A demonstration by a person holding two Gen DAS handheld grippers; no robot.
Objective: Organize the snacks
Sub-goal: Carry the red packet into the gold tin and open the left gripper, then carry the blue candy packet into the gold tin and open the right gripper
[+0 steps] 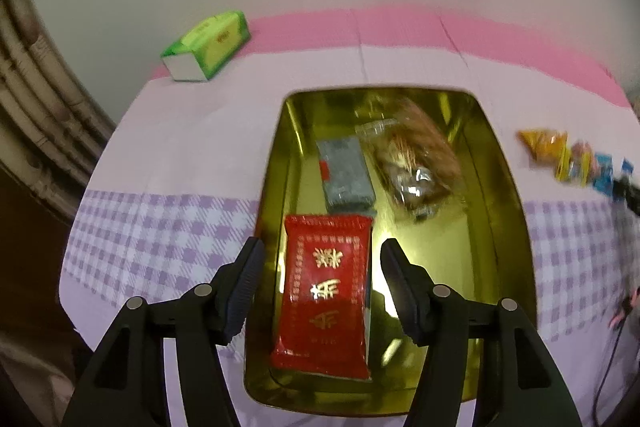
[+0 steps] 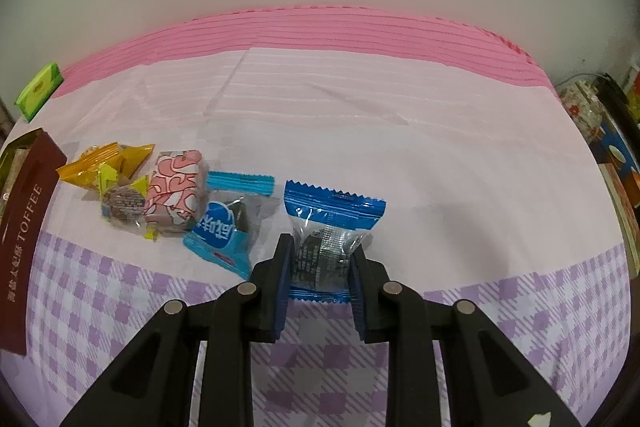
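Meanwhile, right gripper [image 2: 319,269] pinches a blue-edged clear-plastic snack pkt [image 2: 329,227] off the checked cloth, likely bound for the gold metal tin [image 1: 502,163], where left gripper [image 1: 322,285] hangs wide-open over a red foil sachet [image 1: 325,293] w/ gold lettering.

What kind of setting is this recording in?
Likely a home table: a pink and purple checked tablecloth, a gold toffee tin holding snacks, a green tissue pack, and cluttered shelves alongside.
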